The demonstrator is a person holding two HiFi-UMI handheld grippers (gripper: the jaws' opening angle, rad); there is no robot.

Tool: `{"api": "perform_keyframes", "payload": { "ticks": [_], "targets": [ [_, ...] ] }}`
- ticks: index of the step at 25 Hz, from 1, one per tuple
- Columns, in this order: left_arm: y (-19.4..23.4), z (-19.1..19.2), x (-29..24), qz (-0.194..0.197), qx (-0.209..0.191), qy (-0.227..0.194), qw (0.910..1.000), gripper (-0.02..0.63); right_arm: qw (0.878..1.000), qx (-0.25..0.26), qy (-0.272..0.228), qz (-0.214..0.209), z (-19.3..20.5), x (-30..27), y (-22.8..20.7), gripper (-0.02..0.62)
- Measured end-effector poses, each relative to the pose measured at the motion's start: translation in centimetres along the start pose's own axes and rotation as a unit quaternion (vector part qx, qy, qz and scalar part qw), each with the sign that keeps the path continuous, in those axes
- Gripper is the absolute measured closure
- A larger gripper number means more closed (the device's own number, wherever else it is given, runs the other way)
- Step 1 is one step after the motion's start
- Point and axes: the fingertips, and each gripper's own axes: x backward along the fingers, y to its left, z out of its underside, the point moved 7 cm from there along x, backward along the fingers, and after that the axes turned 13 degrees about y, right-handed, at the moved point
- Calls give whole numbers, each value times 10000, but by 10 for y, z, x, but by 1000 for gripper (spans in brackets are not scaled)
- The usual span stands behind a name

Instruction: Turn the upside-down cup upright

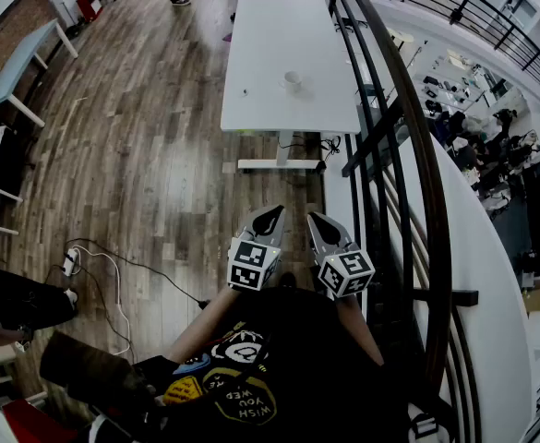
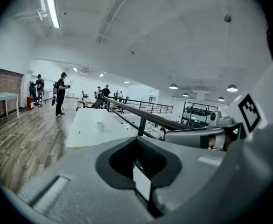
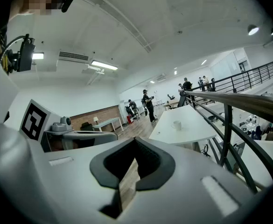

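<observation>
Left tongs [image 1: 270, 216] and right tongs [image 1: 318, 222] held side by side, close in front of the person's body, both pointing toward the far desk [image 1: 279, 35] and tipped slightly down. Left gripper view: left tongs [image 2: 137, 148] pressed together, only a thin slit between the pads, nothing in it. Right gripper view: right tongs [image 3: 135, 149] likewise pressed together and empty (wood floor [image 1: 140, 155] shows through the slit). The cup [image 1: 293, 79] stands on the white desk toward its right side, in the near half, well apart from both tongs; wood floor lies between the person and the desk. The cup is small in every view: pale, with a handle just visible in the left gripper view [image 2: 100, 126] and the right gripper view [image 3: 176, 124], but whether its mouth faces up or down I cannot say from here. A small dark speck [image 1: 246, 91] sits on the desk left of the cup, not touching it. A dark railing [image 1: 417, 137] runs along the right of the desk and past the right tongs. A white cable [image 1: 103, 275] lies on the floor at near left. Several people [image 2: 60, 93] stand beyond the far end of the desk.
</observation>
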Motion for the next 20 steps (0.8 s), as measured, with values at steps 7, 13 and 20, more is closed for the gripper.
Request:
{"api": "perform_keyframes", "payload": {
  "ticks": [7,13,20],
  "targets": [
    [5,2,-1,-20,-6,-4,10000,601,9999,132,55,51,1,-5,2,598],
    [12,0,2,-11,-6,4,10000,601,9999,115,77,69,-2,-9,5,598],
    [21,6,4,20,46,68,10000,601,9997,-161,-126,-148,0,-17,8,598]
  ]
}}
